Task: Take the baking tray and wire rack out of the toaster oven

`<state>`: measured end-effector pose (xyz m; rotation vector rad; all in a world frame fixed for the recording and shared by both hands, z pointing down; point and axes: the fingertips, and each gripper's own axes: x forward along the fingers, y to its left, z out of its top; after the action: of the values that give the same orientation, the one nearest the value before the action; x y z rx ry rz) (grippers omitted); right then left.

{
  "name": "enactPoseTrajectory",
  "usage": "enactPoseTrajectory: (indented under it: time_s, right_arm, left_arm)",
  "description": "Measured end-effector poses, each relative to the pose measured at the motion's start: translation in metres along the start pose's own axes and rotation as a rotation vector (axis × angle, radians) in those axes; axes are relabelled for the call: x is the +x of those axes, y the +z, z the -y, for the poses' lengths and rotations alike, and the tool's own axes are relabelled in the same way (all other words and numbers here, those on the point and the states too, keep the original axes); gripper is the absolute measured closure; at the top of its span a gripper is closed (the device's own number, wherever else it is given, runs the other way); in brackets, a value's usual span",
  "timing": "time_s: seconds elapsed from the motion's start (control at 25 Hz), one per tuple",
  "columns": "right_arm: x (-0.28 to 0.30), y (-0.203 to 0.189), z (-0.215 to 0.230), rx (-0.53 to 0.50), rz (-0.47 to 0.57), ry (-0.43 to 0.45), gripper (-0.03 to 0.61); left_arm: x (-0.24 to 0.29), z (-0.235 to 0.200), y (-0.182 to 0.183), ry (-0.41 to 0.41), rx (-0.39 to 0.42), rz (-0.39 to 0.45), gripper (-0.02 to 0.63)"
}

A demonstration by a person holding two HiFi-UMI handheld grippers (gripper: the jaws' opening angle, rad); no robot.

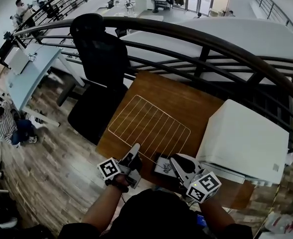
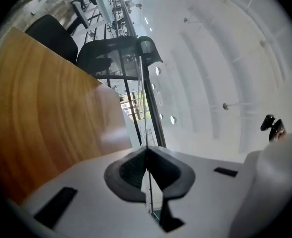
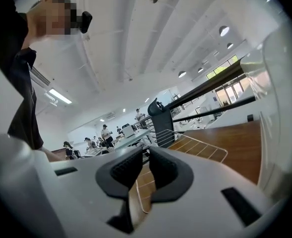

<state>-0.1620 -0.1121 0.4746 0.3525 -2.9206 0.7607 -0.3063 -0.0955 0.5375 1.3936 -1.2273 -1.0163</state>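
We find left claw [image 1: 135, 148] and right claw [image 1: 174, 160] each clenched on the silver wire rack [image 1: 149, 128], left of the white box-shaped toaster oven [image 1: 241, 143].

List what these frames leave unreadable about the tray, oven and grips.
- Baking tray: in no view; the head view shows only the toaster oven's white top.
- Right tongs: in the right gripper view, their own body hides whether the pads press the wire rack.
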Motion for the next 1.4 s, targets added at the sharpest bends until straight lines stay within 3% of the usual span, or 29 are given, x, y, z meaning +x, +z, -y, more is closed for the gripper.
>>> enactPoseTrajectory:
  time_s: [0.16, 0.44, 0.68, 1.4]
  right_arm:
    - [0.009, -0.011, 0.021, 0.007, -0.025, 0.005, 0.54]
    - [0.025, -0.014, 0.02, 0.017, -0.094, -0.018, 0.54]
    - [0.038, -0.022, 0.034, 0.058, -0.099, -0.118, 0.541]
    - [0.07, -0.016, 0.049, 0.08, -0.063, -0.256, 0.541]
  left_arm:
    - [0.024, -0.019, -0.001, 0.029, -0.006, -0.001, 0.601]
    - [0.042, -0.042, 0.005, 0.104, -0.055, -0.02, 0.601]
    - [0.053, -0.061, 0.018, 0.131, -0.096, -0.062, 0.601]
    - [0.1, -0.085, 0.045, 0.119, -0.092, -0.209, 0.601]
